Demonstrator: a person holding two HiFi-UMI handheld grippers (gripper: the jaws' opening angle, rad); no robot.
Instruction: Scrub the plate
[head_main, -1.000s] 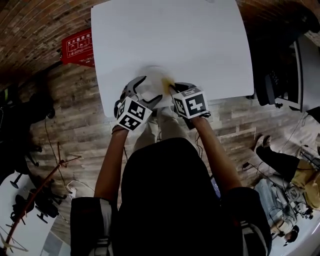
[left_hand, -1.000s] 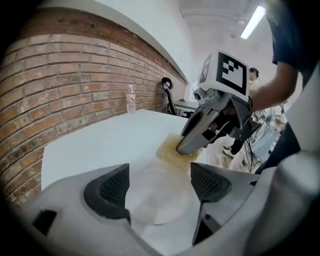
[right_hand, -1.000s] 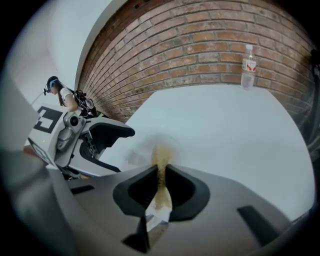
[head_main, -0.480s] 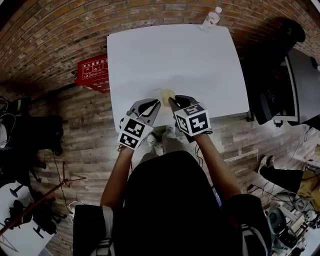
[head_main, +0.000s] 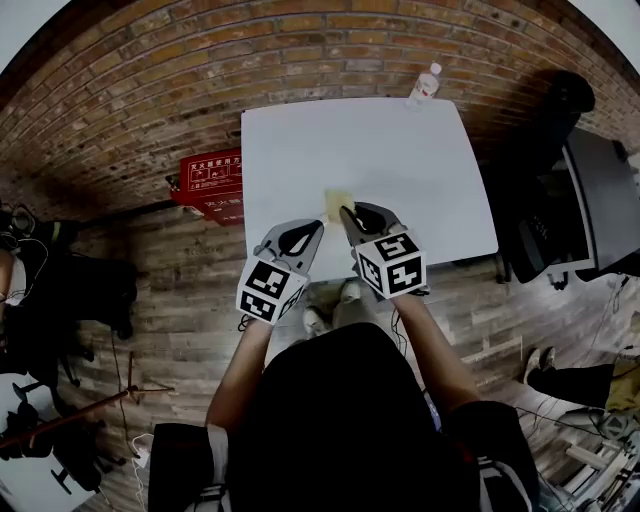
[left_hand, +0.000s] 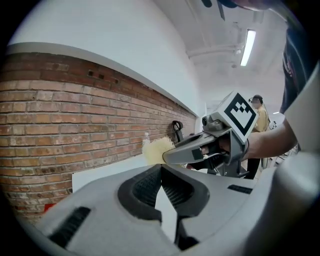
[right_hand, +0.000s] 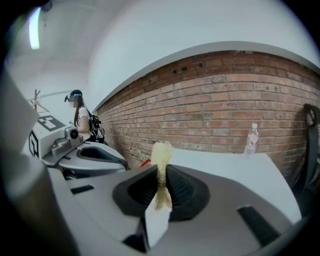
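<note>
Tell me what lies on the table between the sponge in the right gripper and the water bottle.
Nothing. The head view shows bare white table between the sponge, pinched in the right gripper, and the bottle at the far edge.

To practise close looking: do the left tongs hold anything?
No, the left tongs are shut on each other, nothing between them.

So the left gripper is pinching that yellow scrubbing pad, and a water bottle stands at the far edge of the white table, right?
Not quite. The right gripper pinches the yellow scrubbing pad, as the right gripper view shows; the left gripper has just closed, with nothing between its jaws. The water bottle does stand at the far edge of the white table.
</note>
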